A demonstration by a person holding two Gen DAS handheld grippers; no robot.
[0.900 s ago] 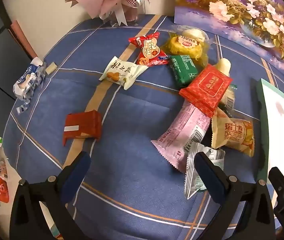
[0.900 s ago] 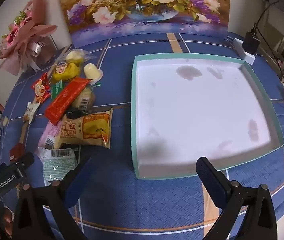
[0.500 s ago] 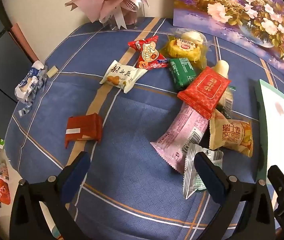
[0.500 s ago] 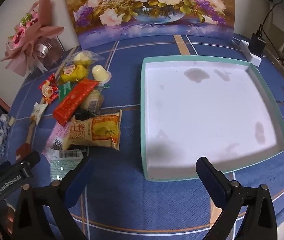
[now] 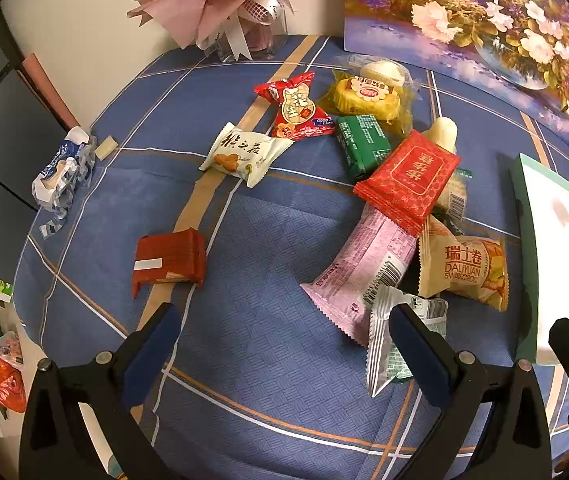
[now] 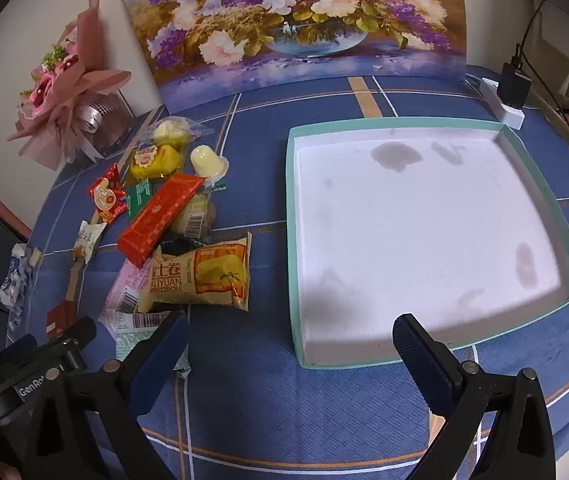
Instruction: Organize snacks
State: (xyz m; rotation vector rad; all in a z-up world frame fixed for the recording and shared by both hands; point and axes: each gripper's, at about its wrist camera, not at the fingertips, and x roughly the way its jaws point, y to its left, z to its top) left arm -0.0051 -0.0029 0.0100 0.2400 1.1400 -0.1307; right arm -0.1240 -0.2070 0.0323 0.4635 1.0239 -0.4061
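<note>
Several wrapped snacks lie in a heap on the blue cloth: a pink wafer pack (image 5: 364, 264), a red packet (image 5: 408, 178), a yellow Swiss-roll bag (image 5: 464, 268) (image 6: 200, 276), a silver-green pack (image 5: 394, 340), a green pack (image 5: 362, 146) and a white cookie pack (image 5: 244, 154). A small red packet (image 5: 170, 260) lies apart on the left. My left gripper (image 5: 284, 328) hovers open above the cloth beside the heap. My right gripper (image 6: 290, 336) hangs open over the near-left corner of the shallow white tray with a teal rim (image 6: 293, 240), which holds nothing.
A flower painting (image 6: 292, 20) leans on the wall at the back. A pink bouquet (image 5: 220, 0) stands at the back left. A crumpled blue-white wrapper (image 5: 60, 168) lies near the left table edge. A white power strip with a black charger (image 6: 504, 96) sits at the back right.
Both grippers have drifted a little; the right view has swung so the tray sits further right and the snack heap shows more. Both stay open and nothing on the table moved.
</note>
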